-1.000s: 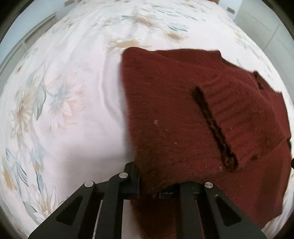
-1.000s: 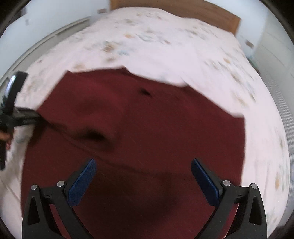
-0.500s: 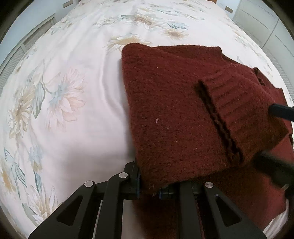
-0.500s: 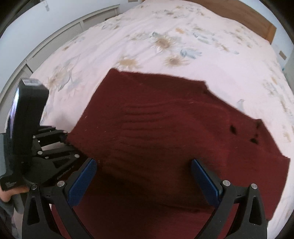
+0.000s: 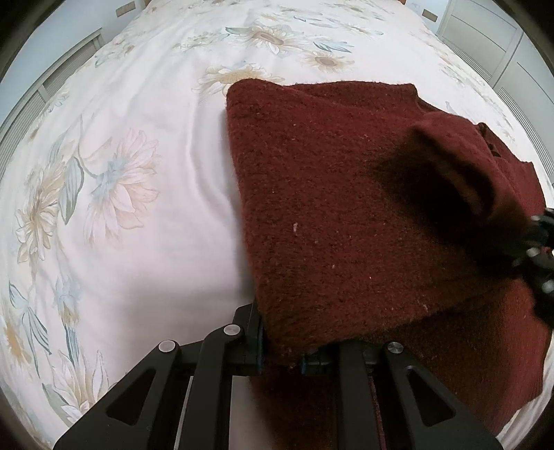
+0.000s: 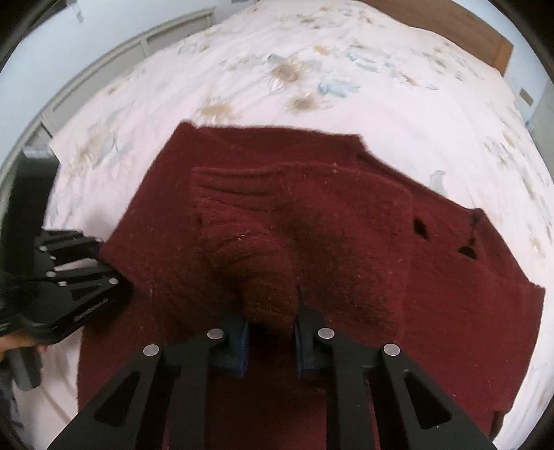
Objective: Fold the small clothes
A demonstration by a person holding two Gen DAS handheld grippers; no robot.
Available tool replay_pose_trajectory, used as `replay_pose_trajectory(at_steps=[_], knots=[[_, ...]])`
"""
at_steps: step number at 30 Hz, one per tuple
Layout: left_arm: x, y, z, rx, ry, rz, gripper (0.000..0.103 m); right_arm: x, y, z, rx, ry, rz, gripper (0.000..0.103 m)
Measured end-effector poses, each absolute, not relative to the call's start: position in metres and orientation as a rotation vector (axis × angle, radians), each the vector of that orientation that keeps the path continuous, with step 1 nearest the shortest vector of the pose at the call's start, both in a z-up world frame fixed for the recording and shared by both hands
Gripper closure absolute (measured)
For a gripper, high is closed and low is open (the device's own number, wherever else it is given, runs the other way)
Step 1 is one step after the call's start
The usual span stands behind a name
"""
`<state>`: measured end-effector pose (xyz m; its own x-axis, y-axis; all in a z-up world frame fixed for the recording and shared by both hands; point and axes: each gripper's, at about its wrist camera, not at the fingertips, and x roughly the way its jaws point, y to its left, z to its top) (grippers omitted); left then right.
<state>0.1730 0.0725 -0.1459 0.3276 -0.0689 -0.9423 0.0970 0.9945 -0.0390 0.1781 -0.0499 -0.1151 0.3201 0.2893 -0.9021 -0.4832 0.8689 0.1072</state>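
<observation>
A dark red knitted sweater (image 5: 346, 207) lies partly folded on a floral bed sheet (image 5: 121, 173); it also shows in the right wrist view (image 6: 346, 242). My left gripper (image 5: 280, 356) is shut on the sweater's near left edge and shows at the left of the right wrist view (image 6: 100, 256). My right gripper (image 6: 270, 342) is shut on the ribbed cuff of the sleeve (image 6: 249, 256), which is bunched and lifted over the sweater's body. The right gripper's body shows at the right edge of the left wrist view (image 5: 540, 256).
The white sheet with pale flowers (image 6: 311, 86) covers the whole bed. A wooden headboard (image 6: 450, 20) stands at the far end. Walls and cabinets (image 5: 502, 45) ring the bed.
My right gripper came down and closed on the ribbed sleeve cuff; it was open before. The cuff is now bunched up. My left gripper stayed shut on the sweater's edge.
</observation>
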Motion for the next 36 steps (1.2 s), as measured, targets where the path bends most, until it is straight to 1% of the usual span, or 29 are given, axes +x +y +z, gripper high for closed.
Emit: replay_pose_trajectory(at_steps=[4,5,8,12,19,28,32,33,36], knots=[[0.180,0.077,-0.139,0.028,1.234,-0.107,0.090,0.175,-0.091,-0.089,-0.075,1.086,0.492,0.084],[0.178,0.087,-0.148,0.028,1.234,-0.105,0.090,0.176,-0.098,-0.085,-0.046,1.077,0.483,0.084],[0.179,0.088,-0.151,0.031,1.236,-0.103,0.089,0.175,-0.134,-0.069,0.025,1.039,0.429,0.084],[0.180,0.087,-0.150,0.026,1.232,-0.097,0.090,0.179,-0.176,-0.062,0.085,1.026,0.343,0.084],[0.177,0.081,-0.149,0.046,1.223,-0.086,0.090,0.182,-0.237,-0.087,0.183,1.073,0.227,0.086],[0.176,0.070,-0.149,0.101,1.222,-0.082,0.090,0.173,-0.262,-0.140,0.262,1.161,0.161,0.086],[0.178,0.070,-0.150,0.100,1.227,-0.081,0.090,0.172,-0.275,-0.148,0.320,1.179,0.162,0.082],[0.178,0.068,-0.150,0.102,1.226,-0.079,0.090,0.171,-0.277,-0.148,0.323,1.185,0.167,0.077],[0.179,0.063,-0.151,0.111,1.225,-0.075,0.090,0.168,-0.284,-0.144,0.278,1.181,0.132,0.069]])
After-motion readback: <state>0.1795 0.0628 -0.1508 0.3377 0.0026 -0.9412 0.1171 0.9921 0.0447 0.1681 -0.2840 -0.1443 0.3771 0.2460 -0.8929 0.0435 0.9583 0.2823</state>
